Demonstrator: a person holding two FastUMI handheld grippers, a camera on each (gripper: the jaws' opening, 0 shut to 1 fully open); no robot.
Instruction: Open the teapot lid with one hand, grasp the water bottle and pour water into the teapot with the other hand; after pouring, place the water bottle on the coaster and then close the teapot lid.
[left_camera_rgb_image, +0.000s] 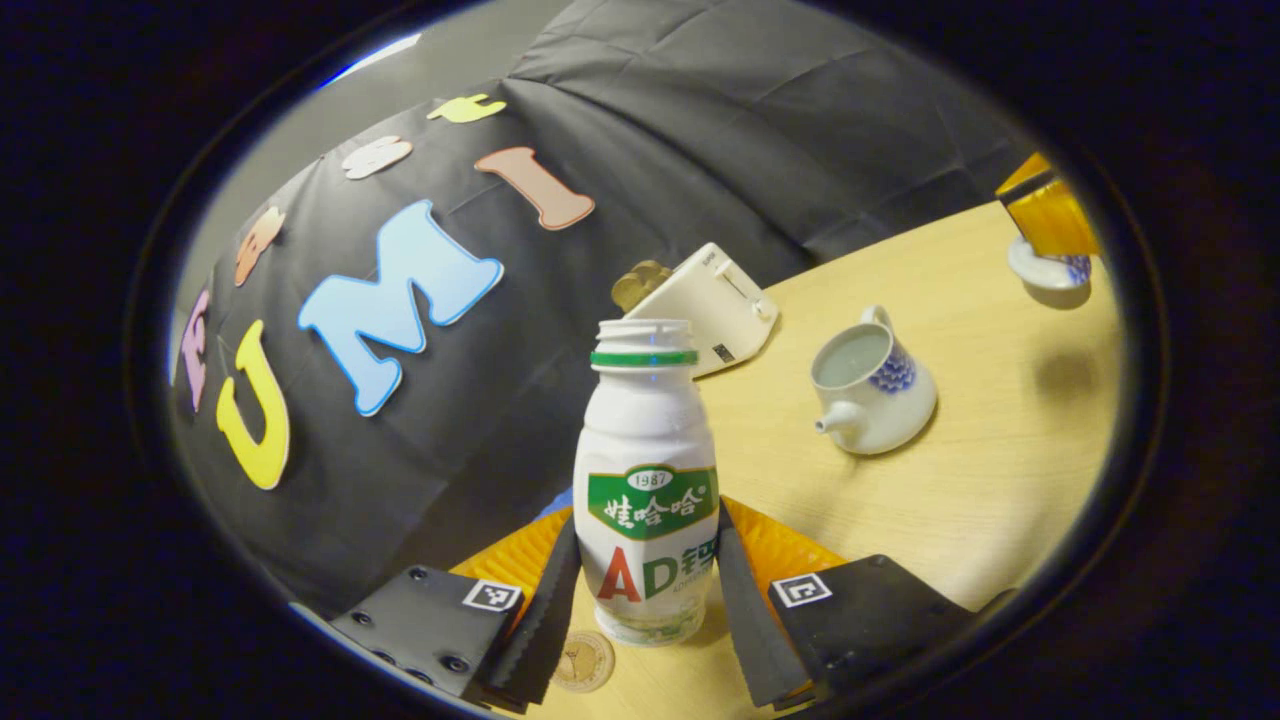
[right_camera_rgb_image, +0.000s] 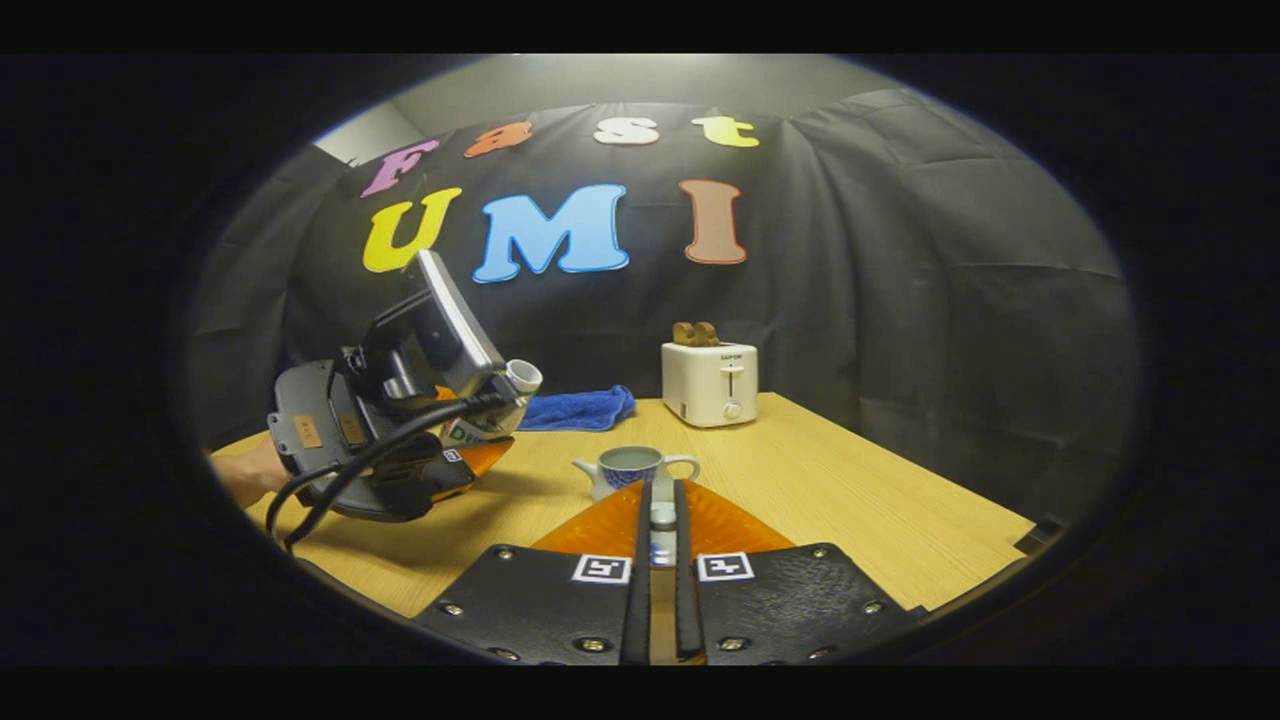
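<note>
Left tongs clamp bottle; teapot beyond.

Right gripper view: teapot stands on the table near mid-width, well in from the front edge. Toaster sits behind it at the table's back edge; cloth lies left of the toaster along that edge. Water bottle is above the table's left part, left of the teapot. Left gripper view: coaster lies on the table just below the bottle.
</note>
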